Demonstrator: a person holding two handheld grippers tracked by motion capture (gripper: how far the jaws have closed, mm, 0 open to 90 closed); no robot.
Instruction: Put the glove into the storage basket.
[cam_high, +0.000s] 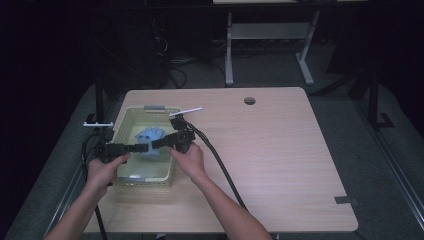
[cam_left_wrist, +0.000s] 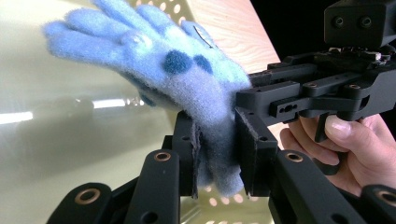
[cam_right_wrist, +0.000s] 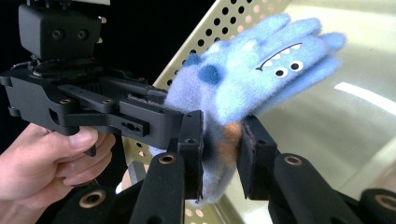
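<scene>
L gripper (cam_left_wrist: 217, 161): jaws drawn in on the cuff end of a fuzzy blue glove (cam_left_wrist: 187, 79), pads pressed into the fabric both sides, cloth bunched between them. Held fast, not slack.

R gripper (cam_right_wrist: 222, 156): jaws likewise clamped on the same glove's cuff, w/ an orange patch of the cloth showing in the nip. In the left gripper view the R gripper came in from the right side, its body just beside the L jaws, the person's fingers (cam_left_wrist: 338, 128) on its trigger. In the right gripper view the L gripper sat at left, a hand (cam_right_wrist: 42, 154) wrapped round its grip.

Glove: light blue w/ darker blue spots; monster face w/ eyes and toothy mouth seen in the right gripper view. Glove fingers spread up and away from both sets of jaws, cuff downward. Held between the two grippers, above the inside of a pale yellow basket (cam_high: 131, 117); whether it touched the basket floor, couldn't tell.

From the high view: both grippers met tip to tip over the basket, L gripper (cam_high: 145, 148) from the left rim, R gripper (cam_high: 156, 144) from the right. Basket had perforated walls, stood at the left part of a light wood table (cam_high: 280, 160). Round cable hole (cam_high: 249, 100) near the table's far edge. Black cables trailed off the front edge.

Room: dark, grey floor, a white-legged desk frame (cam_high: 270, 45) beyond.
</scene>
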